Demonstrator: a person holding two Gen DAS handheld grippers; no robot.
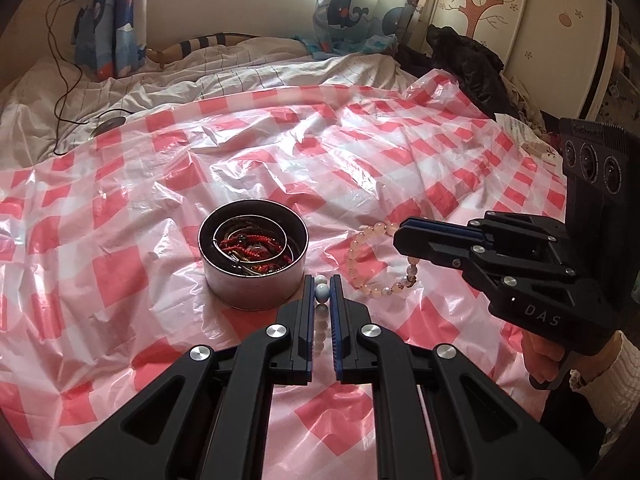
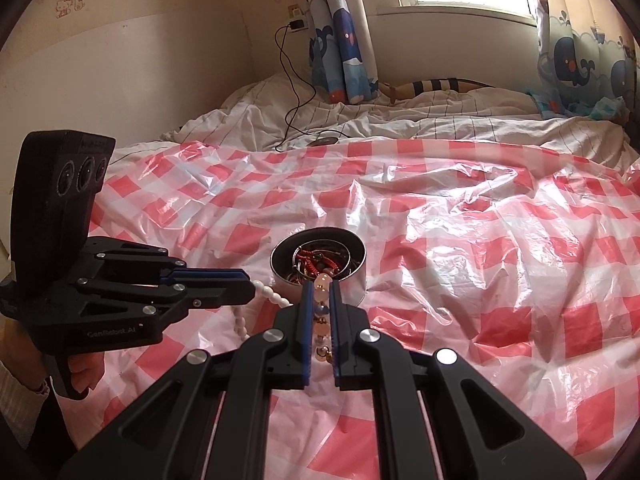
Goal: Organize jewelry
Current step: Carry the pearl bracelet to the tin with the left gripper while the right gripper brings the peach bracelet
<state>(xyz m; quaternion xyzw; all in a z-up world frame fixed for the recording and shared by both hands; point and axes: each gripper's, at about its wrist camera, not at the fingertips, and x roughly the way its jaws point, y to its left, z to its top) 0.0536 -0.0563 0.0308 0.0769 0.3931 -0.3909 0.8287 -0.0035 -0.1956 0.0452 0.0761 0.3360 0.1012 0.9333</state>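
Observation:
A round metal tin (image 1: 253, 256) holding red cords, bangles and beads sits on the red-checked plastic sheet (image 1: 120, 264); it also shows in the right wrist view (image 2: 320, 264). My left gripper (image 1: 322, 292) is shut on a white bead bracelet (image 1: 321, 294), just right of the tin; the bracelet hangs from its tips in the right wrist view (image 2: 272, 296). My right gripper (image 2: 320, 296) is shut on a peach bead bracelet (image 2: 322, 284), close in front of the tin. In the left wrist view the peach bracelet (image 1: 362, 260) loops from the right gripper (image 1: 404, 240).
The plastic sheet covers a bed with rumpled white bedding (image 1: 240, 76) behind. A black charger cable (image 2: 296, 92) runs to a small disc (image 2: 324, 141) on the bedding. Dark clothing (image 1: 468, 68) lies at the right edge. Whale curtains (image 2: 340, 40) hang by the window.

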